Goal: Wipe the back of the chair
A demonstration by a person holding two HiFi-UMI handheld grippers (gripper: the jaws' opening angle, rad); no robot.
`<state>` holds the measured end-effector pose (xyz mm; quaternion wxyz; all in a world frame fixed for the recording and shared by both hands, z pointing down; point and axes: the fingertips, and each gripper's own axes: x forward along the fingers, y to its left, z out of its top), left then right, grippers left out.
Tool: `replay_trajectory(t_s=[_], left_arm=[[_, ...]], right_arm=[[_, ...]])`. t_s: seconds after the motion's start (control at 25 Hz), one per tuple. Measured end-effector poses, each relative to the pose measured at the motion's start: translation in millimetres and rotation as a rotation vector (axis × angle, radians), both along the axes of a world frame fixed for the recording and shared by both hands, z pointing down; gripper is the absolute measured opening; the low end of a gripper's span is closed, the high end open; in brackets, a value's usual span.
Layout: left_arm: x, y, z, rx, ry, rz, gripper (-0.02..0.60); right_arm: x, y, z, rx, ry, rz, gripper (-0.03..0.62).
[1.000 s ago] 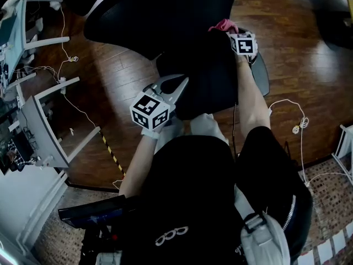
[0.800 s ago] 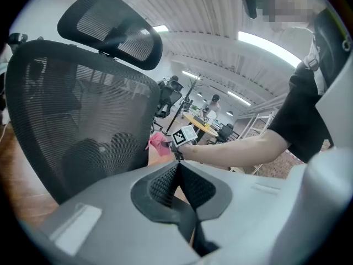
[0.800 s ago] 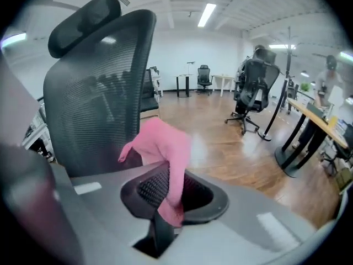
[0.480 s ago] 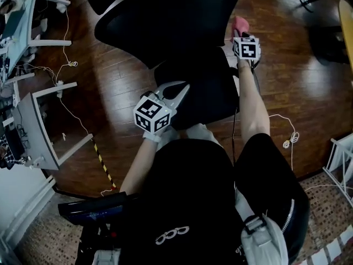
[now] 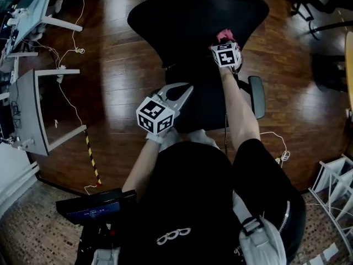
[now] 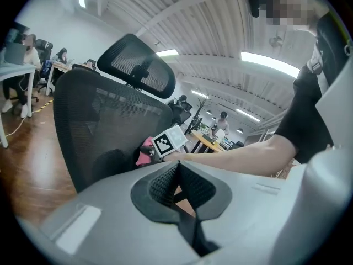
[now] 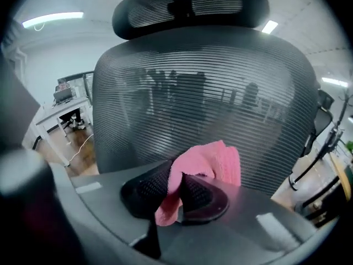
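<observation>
Two grippers in view, one busy: the right gripper [image 5: 224, 43] is clamped on a pink cloth [image 5: 223, 35], and in the right gripper view the cloth [image 7: 218, 162] is pinched between the pads of that gripper [image 7: 179, 191], with a bunched part sticking up above the jaws and a tail hanging below. We see the cloth right up at the black mesh chair back [image 7: 204, 87], low and right of centre, under the headrest [image 7: 190, 7]; it looks to be touching but we can't confirm. From the head view the chair back [image 5: 193, 15] is at top centre, and the right arm reaches out over the seat [image 5: 207, 95]. The left gripper [image 5: 185, 89] sits near the seat's left edge, well apart from the cloth; its own view shows the left gripper [image 6: 177, 174] with jaws together and nothing between them. The chair's right armrest [image 5: 256, 95] sticks out beside the arm, and the chair stands on a wooden floor [image 5: 118, 65]
</observation>
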<state>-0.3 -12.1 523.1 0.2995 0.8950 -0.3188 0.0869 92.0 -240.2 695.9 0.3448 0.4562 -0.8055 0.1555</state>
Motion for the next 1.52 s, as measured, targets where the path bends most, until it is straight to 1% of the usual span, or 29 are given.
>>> replay_trajectory(t_s=[0.16,0.4,0.72,0.88,1.04,1.16,1.2,1.28,1.36,1.52], left_arm=[[-40,2,-5,0.002,0.015,-0.05,-0.011],[-77,16,1,0.005,0.024,-0.101,-0.011],[-125,19,-1,0.007,0.044,-0.149,-0.011],[-145,20,1,0.011,0.048,-0.189,-0.011],[-163,16,-2,0.012,0.052,-0.217,-0.011],[-163,13,-3,0.016,0.054,-0.218,-0.011],[-165,12,-5,0.018,0.053,-0.216,-0.011],[-167,11,-8,0.021,0.052,-0.213,-0.011],[-162,9,-10,0.024,0.051,-0.207,-0.011],[-140,2,-11,0.027,0.051,-0.181,-0.011]], right_arm=[[-70,13,-6,-0.004,-0.003,-0.083,0.046],[-144,40,-4,-0.005,-0.016,-0.196,0.046],[-273,74,-21,0.021,-0.033,-0.475,0.046],[-319,88,-38,0.044,-0.066,-0.585,0.046],[-362,100,-66,0.086,-0.114,-0.689,0.046],[-377,102,-87,0.124,-0.164,-0.746,0.046],[-380,100,-93,0.13,-0.176,-0.747,0.046],[-374,90,-98,0.133,-0.183,-0.715,0.046],[-349,72,-96,0.131,-0.174,-0.644,0.046],[-274,33,-90,0.1,-0.146,-0.479,0.046]])
